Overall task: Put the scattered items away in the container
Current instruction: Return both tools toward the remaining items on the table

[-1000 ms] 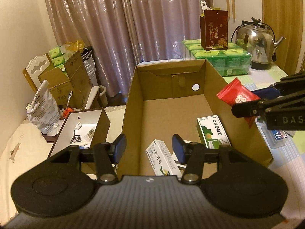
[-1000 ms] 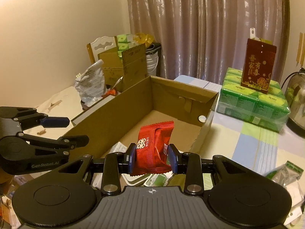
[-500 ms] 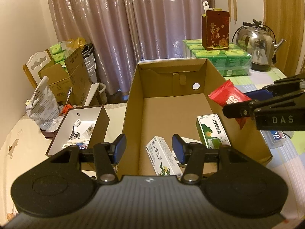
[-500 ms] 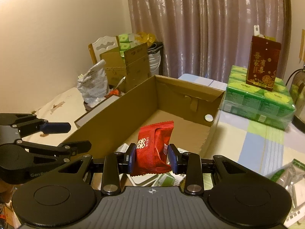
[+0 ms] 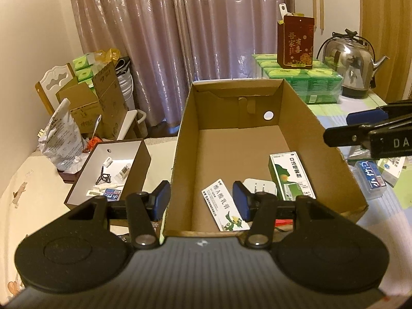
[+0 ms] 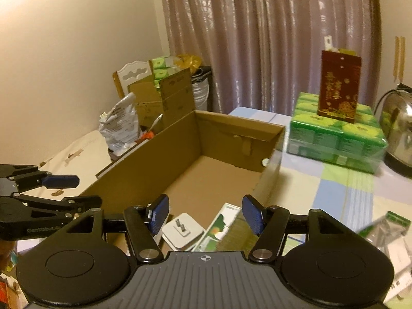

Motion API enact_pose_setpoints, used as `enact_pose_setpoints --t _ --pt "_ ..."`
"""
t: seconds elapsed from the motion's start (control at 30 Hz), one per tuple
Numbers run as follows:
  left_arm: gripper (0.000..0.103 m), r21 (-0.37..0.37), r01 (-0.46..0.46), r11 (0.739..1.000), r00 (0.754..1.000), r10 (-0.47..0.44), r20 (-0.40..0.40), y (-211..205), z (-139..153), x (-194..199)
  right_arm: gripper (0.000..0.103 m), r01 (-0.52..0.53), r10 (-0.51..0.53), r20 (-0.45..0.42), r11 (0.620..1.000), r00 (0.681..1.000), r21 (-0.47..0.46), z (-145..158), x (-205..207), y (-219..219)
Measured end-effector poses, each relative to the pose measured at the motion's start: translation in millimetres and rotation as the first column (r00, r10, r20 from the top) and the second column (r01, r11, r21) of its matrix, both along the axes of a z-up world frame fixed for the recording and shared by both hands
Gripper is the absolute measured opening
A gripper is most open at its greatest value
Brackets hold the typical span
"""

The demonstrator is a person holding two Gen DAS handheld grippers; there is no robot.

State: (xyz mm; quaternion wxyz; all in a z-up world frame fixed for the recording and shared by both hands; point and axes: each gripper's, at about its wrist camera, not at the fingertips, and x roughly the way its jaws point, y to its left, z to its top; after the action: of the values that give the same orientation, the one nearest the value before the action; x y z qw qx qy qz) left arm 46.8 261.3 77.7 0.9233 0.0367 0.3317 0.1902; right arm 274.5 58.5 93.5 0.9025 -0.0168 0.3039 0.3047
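The right gripper point(image 6: 205, 215) hangs over the near end of the cardboard box point(image 6: 159, 164), its jaws having just been opening and now spread with nothing between them. Below it in the box lie a white plug point(image 6: 182, 229) and a green carton point(image 6: 224, 231). A sliver of the red packet point(image 5: 283, 222) shows at the box's near end, under the left gripper point(image 5: 201, 200), whose jaws stand apart, empty, astride the box's left wall

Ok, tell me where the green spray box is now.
In the left wrist view the green spray box lies flat inside the cardboard box, against its right wall, beside the white charger.
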Motion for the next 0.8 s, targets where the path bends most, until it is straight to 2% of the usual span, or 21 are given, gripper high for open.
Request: enact_pose_setpoints --t 0.2,0.53,0.7,0.8 --pt "0.05 -0.009 0.009 1.0 1.0 -0.009 0.001 -12 3 -5 0.063 0.023 -0.023 -0.003 1.0 1.0 0.01 3 -14 -18" --pt "0.055 -0.018 0.044 0.999 0.999 -0.045 -0.003 -40 6 -9 0.071 0.117 -0.117 -0.028 0.993 0.993 0.014 1 -41 -71" --pt "0.074 -0.029 0.065 0.997 0.998 -0.064 0.018 -57 9 -10 0.076 0.167 -0.166 -0.029 0.986 0.986 0.006 -1 -58 -105" --pt "0.078 -0.036 0.087 0.996 0.996 -0.086 0.031 -71 12 -10 0.079 0.201 -0.202 -0.037 0.979 0.979 -0.014 -7 -70 -127"
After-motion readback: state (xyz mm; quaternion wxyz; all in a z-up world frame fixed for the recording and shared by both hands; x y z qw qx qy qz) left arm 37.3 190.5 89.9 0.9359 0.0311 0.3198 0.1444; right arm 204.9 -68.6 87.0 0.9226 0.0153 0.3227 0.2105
